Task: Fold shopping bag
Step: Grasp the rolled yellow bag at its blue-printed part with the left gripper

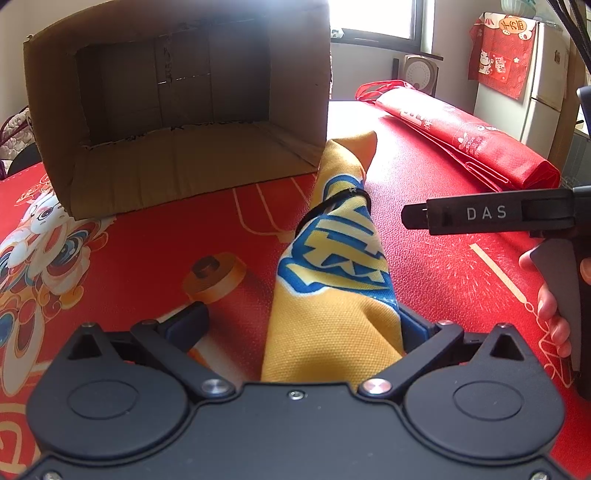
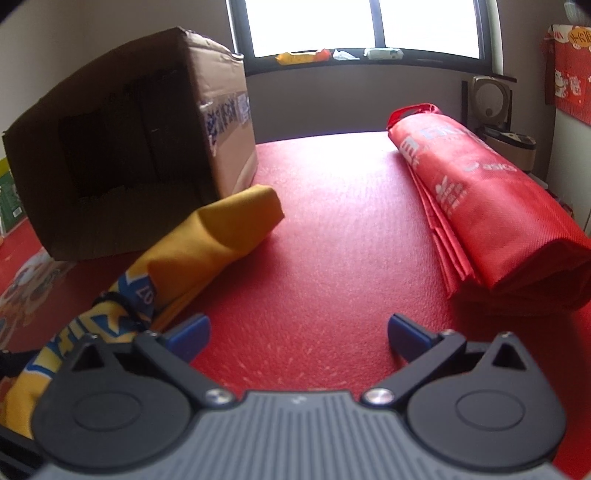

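— Where was the bag?

— The yellow bag [image 1: 332,266] lay rolled up on the red table mat [image 1: 147,251], a black band [image 1: 343,199] round its middle. Far end sat right by the front corner of the cardboard box [image 1: 177,107]; couldn't tell if it touched. Near end ran in between the left claw's [image 1: 303,328] fingers.

— Gripping it?

— Didn't look so. Left finger [image 1: 188,325] stood well off the cloth, right one was against it or just beside. Jaws spread, bag only lying between them.

— And the right claw?

— The right claw [image 2: 299,332] was spread wide too, nothing betw. its blue pads [image 2: 192,328], just bare mat. It hung to the right of the bag, near the band. A hand [image 1: 546,295] was on its grip.

— What else was around?

— Box lay on its side, mouth toward me. A red bag [image 2: 491,206] lay folded flat over on the right, well apart from the yellow one. Window [image 2: 362,26] behind, very bright.
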Demonstrator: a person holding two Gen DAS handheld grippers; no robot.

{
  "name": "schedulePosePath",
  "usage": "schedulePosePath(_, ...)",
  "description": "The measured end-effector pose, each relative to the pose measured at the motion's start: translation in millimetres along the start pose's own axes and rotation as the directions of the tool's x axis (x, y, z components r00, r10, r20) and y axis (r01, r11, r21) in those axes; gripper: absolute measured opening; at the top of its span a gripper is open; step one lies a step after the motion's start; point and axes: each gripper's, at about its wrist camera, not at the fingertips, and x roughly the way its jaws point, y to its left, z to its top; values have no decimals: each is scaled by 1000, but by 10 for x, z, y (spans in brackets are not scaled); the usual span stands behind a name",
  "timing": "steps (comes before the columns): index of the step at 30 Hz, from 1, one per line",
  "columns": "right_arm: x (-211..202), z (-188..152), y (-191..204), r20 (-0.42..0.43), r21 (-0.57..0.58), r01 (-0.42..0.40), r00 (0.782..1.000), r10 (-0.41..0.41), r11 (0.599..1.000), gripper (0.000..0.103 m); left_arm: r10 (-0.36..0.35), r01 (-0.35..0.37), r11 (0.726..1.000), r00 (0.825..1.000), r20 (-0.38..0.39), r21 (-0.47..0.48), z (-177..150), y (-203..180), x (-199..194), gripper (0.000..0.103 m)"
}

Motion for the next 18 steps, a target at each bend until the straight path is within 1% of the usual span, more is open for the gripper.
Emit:
schedulePosePath(4, -8, 3, -3, 0, 3, -4, 1000, 4, 1000, 102, -11, 11, 1000, 999, -35, 7, 61, 11, 16, 103)
schedulePosePath(10, -2, -1, 39, -13, -34, 19, 1000, -20, 999, 102, -25, 26, 999, 996, -82, 19, 131, 34, 39, 103)
schedulePosePath(13, 22, -6, 55, -33, -101, 47, 998, -51, 994, 102, -25, 26, 1000, 995, -93, 17, 145, 33, 48, 103)
schedulePosePath(16, 26, -5, 38, -34, -102, 77, 996, -81, 992, 102, -21, 21, 1000, 994, -110, 7, 167, 30, 63, 103)
schedulePosePath(18, 30, -5, 34, -34, -100, 81, 996, -85, 992, 102, -17, 17, 1000, 992, -125, -2, 191, 28, 77, 103)
